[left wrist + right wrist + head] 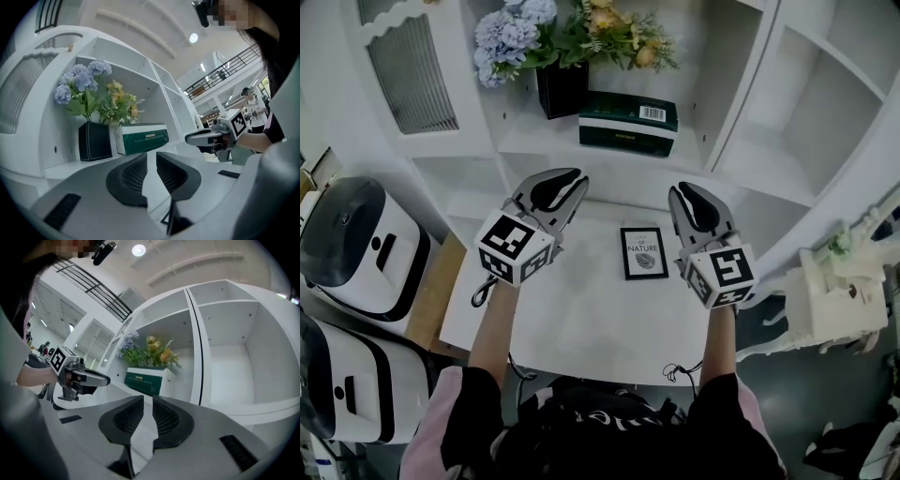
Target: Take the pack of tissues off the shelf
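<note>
Both tools are pressed together and empty, the left gripper (574, 180) and right gripper (681, 194) hovering over the white table (581, 314), short of the green pack of tissues (628, 123) on the shelf (520, 142), beside, perhaps touching, the black vase (562, 90). Spread the jaws first, then draw it out clear of the vase

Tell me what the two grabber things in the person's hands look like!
They match. The left gripper and the right gripper have smooth, curved grey jaws with black textured pads inside. Each carries a white cube printed with black square markers. Thin black cords dangle near the wrists. The person wears pink sleeves.
</note>
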`<state>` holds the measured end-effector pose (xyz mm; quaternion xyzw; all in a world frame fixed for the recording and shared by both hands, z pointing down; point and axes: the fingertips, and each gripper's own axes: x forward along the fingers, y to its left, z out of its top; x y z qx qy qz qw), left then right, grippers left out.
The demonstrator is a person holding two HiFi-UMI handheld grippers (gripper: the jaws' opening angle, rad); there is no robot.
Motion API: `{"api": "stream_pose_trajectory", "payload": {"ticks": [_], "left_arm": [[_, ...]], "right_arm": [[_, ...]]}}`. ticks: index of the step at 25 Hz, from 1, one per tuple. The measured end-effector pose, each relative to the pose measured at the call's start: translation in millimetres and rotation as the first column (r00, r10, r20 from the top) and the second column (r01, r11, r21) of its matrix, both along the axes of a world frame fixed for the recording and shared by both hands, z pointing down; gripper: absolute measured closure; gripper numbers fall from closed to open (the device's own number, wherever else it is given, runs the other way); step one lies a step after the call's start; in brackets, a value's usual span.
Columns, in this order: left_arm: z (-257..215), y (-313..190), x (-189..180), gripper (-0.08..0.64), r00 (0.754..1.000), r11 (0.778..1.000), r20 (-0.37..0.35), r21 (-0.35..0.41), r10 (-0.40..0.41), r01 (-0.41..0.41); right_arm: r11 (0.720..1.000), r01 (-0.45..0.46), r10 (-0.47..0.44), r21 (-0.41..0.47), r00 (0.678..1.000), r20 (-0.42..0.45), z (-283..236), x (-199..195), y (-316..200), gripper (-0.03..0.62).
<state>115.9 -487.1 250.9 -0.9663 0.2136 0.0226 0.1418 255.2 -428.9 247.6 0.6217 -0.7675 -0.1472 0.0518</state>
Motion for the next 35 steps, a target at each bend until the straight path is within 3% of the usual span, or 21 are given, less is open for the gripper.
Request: {"api": "stream_pose_trajectory", "payload": {"ticks": [3,7,11,20,25,29,35], "left_arm": [[-14,-15,0,0.442,1.0,1.0,-0.001,-0.006,-0.005,0.005],[-30,-30,1,0.417,1.0,1.0,0.002,-0.019,-0.004,0.004],[-41,-43,6,0.405,1.0,0.999,0.024,-0.035,-0.002,0.002],[-49,-67,19,0.37,0.996,0.999,0.088,-0.031,-0.019,0.022],[-48,-62,31,0.365,0.989,1.0,0.147,0.008,-0.025,0.024],[-48,-67,42,0.362,0.978,0.995,0.193,0.075,-0.083,0.07],[-47,-55,35,0.362,0.991,0.997,0.12,0.055,-0.059,0.052]], "right_arm": [[1.0,-0.024,0.025,0.017,0.998,-0.056,-18,4,-8,0.526],[0.999,-0.016,0.018,0.03,0.997,-0.076,-40,1,-18,0.524],[1.0,0.002,-0.002,-0.003,0.996,-0.089,-47,-4,-36,0.425],[0.995,0.015,-0.007,-0.095,0.997,0.08,-43,-2,-64,0.382],[0.993,-0.023,0.033,-0.12,0.996,0.08,-44,-1,-69,0.383],[0.99,-0.079,0.086,-0.114,0.995,0.053,-45,2,-72,0.383],[0.994,-0.09,0.09,-0.067,0.996,0.004,-48,-2,-59,0.391]]}}
